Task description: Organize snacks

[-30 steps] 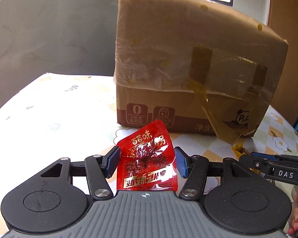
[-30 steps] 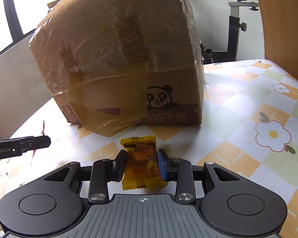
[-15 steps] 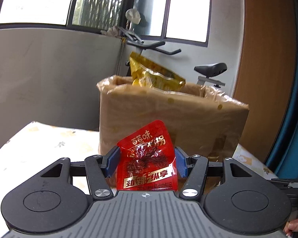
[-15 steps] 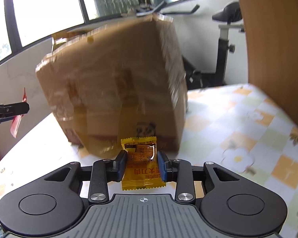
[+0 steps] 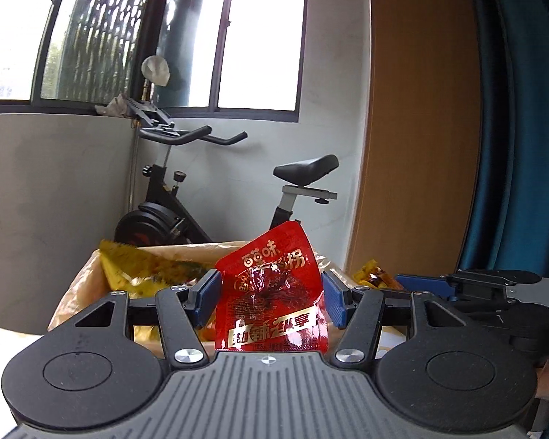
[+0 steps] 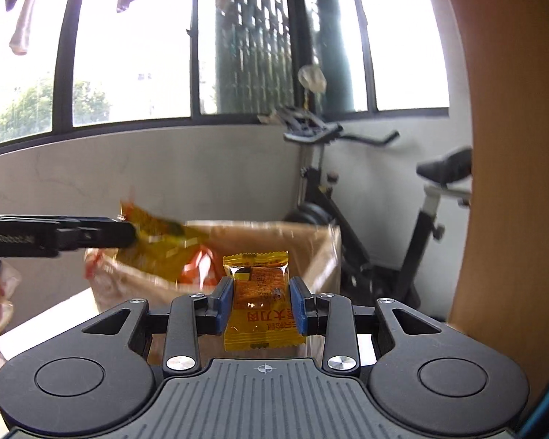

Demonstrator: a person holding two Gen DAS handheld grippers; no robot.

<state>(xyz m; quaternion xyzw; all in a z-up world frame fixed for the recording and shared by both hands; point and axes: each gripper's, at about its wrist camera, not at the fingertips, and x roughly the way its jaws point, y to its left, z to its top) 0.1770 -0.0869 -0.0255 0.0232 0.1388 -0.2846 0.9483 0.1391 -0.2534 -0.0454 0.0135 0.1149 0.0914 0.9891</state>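
Observation:
My left gripper is shut on a red snack packet and holds it up at the near rim of the open cardboard box. My right gripper is shut on a small yellow-orange snack packet, held just in front of the same box. A large yellow snack bag sticks out of the box; it also shows in the right wrist view. The left gripper shows side-on in the right wrist view, and the right gripper in the left wrist view.
An exercise bike stands behind the box by the grey wall and windows. A wooden panel and a blue curtain rise at the right. A strip of table shows left of the box.
Both grippers have risen from table level to the height of the box's open top, each still holding its packet. The box's inside now shows.

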